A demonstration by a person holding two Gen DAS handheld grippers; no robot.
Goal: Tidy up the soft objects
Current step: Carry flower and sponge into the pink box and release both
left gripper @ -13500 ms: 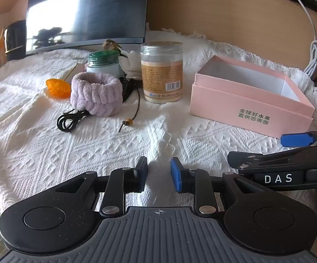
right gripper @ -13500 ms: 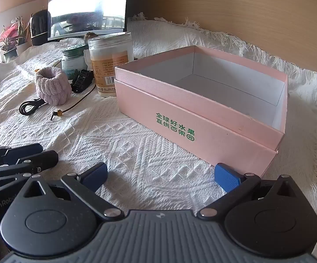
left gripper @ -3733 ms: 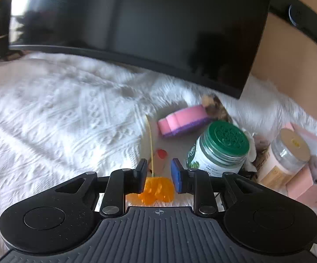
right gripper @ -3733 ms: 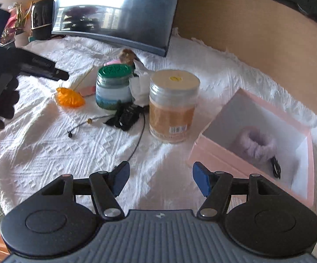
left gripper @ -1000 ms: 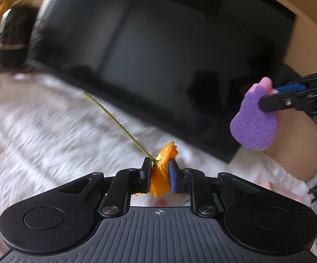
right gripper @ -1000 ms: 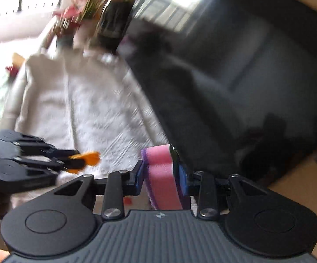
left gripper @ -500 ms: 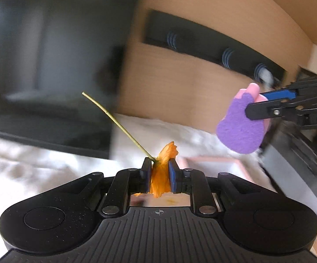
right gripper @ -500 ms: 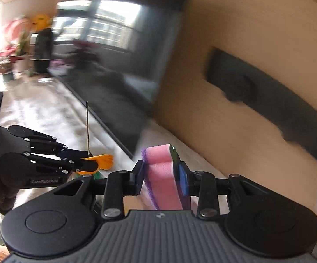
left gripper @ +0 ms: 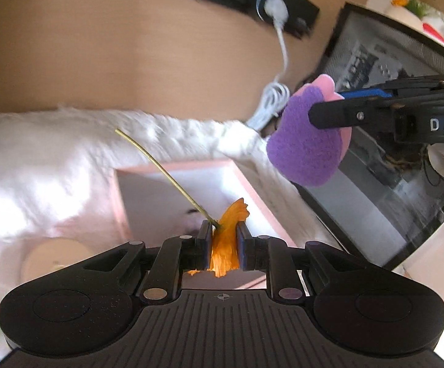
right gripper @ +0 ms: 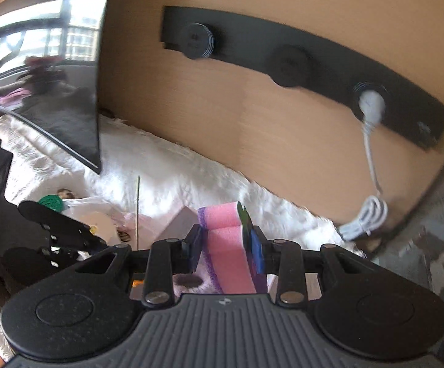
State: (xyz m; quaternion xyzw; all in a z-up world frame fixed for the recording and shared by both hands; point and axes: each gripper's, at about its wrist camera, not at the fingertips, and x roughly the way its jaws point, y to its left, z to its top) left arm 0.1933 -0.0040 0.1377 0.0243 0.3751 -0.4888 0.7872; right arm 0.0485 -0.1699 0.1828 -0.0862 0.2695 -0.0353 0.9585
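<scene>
An orange flower [left gripper: 229,233] with a thin yellow-green stem [left gripper: 160,171] sits between the blue pads of the black left gripper [left gripper: 224,245]. The black right gripper [right gripper: 228,250], lettered "DAS" in white, has blue pads too and holds a sponge [right gripper: 228,251] with a pink foam body and a purple felt face. Below lies a pale pink box [left gripper: 172,165] with a white inside. A white textured cloth [left gripper: 37,159] covers the counter. The wall [right gripper: 222,113] is light tan wood with a black strip [right gripper: 314,58]. A white cable [right gripper: 372,165] hangs there. A jar lid [right gripper: 50,202] is green.
</scene>
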